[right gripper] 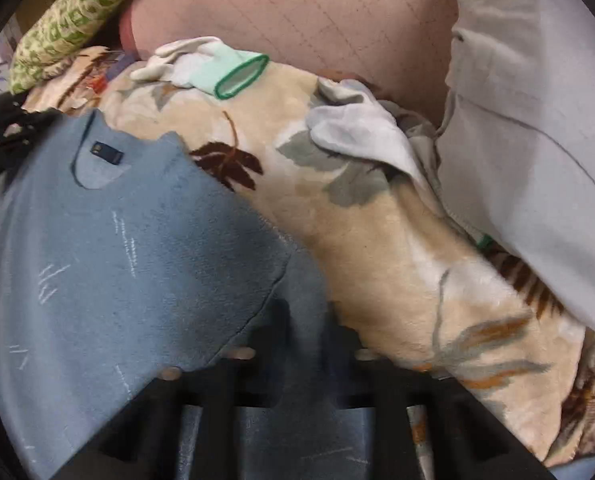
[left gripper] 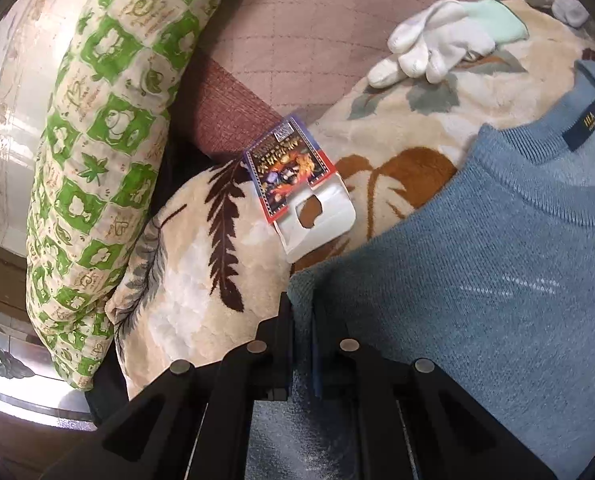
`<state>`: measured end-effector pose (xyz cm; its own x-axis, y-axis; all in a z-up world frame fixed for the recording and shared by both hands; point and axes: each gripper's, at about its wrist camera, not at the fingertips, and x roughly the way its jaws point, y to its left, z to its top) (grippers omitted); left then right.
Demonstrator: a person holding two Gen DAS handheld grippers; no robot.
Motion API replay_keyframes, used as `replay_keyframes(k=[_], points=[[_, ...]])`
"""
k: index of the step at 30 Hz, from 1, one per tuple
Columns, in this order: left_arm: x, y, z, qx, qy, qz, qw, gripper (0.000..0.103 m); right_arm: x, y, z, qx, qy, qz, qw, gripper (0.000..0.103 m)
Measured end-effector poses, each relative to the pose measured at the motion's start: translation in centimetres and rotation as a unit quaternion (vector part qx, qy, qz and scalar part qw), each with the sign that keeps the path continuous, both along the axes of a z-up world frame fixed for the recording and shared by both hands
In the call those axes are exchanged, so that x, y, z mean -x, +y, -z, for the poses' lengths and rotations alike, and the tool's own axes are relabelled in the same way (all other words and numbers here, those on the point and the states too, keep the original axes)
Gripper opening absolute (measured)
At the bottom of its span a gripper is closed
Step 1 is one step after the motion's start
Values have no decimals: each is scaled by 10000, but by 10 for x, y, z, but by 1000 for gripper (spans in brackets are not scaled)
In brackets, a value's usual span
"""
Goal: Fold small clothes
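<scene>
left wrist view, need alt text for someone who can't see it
The left gripper is shut on an edge of a blue knit sweater lying on a cream leaf-patterned blanket. A white glove and an opened card package rest on the blanket; a green-patterned pillow lies left.

Left view sharp, evenly lit, glare at left edge; right view motion-blurred; fisheye bending, dark corners both.

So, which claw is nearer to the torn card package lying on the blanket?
Left. The left claw grips the blue sweater's edge just below the card package. The right claw holds the sweater's far side; the package barely shows in its view.
</scene>
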<state>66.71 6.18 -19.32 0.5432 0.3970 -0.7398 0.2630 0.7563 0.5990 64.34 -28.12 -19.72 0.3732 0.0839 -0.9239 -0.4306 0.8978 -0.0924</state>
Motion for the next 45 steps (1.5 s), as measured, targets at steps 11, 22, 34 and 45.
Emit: replay_keyframes(k=[11,22,34,45], points=[[3,-6,-4,320,-199,-186,9991,26,5,2,-8,242,-867,497,9947,37],[139,33,-139,2430,-1406,-672,9574,79,230,-243,-83,-2710,-1751,3562,8769,98],[261,15,-103,4079,-741,-1376,8995,79,216,-382,-35,-3215,-1099,4784,8097,86],[313,65,-108,4321,-919,-1901,8768,79,209,-355,-73,-2792,-1578,4724,8210,6]])
